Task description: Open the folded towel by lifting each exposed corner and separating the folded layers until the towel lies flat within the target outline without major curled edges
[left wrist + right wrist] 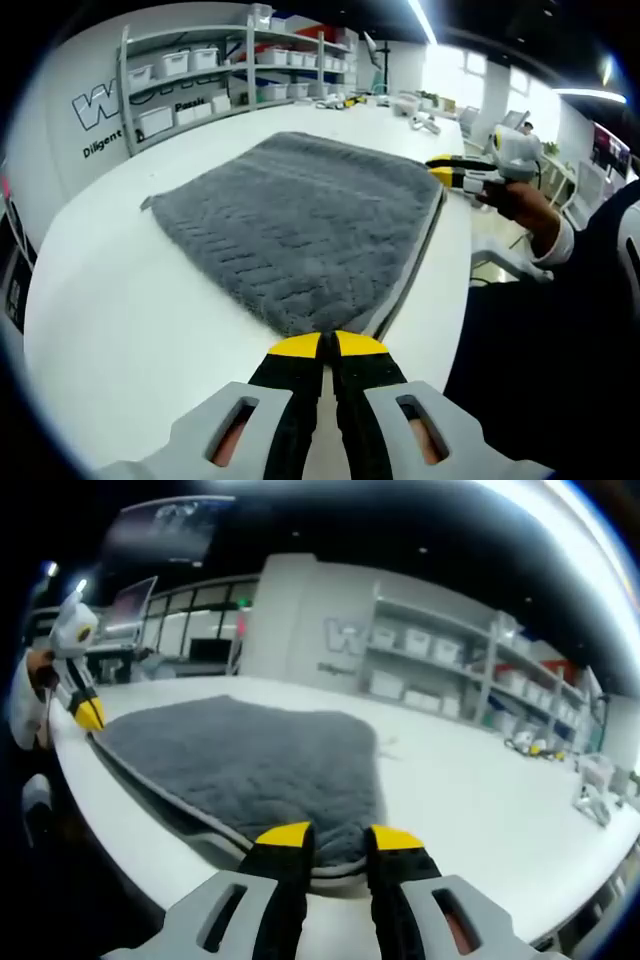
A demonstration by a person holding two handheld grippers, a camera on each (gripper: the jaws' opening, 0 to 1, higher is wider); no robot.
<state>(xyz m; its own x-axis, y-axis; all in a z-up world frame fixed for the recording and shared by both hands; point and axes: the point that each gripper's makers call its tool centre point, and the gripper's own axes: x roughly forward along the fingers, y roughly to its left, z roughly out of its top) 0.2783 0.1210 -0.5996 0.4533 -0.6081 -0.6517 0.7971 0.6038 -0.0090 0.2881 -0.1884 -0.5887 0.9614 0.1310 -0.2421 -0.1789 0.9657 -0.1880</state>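
Seen in the left gripper view: left gripper [327, 345] lowest, yellow-tipped jaws pressed together with barely a slit between, tips at the near corner of the grey towel [300, 225]; hard to tell whether a fold of cloth was pinched there. Lay still folded on the white table [110, 320], layered edges stacked along the side nearest the person, ribbed pile facing up. Further along that same edge, at the far corner, appeared the right gripper [447, 171] held by a hand [520, 200] in a dark sleeve, jaws looking nearly closed. Beyond, ran a shelving rack [200, 75] with white bins against the wall, plus small tools scattered at the table's far end.

Seen in the right gripper view: right gripper [340, 837] lowest, jaws parted by a narrow gap, straddling the towel's [250, 760] near edge where the layers overhung slightly. Spread away across the table [480, 800] toward the left gripper [88, 714], yellow tips touching the opposite corner. Farthest back stood shelves [440, 670] and dark windows.
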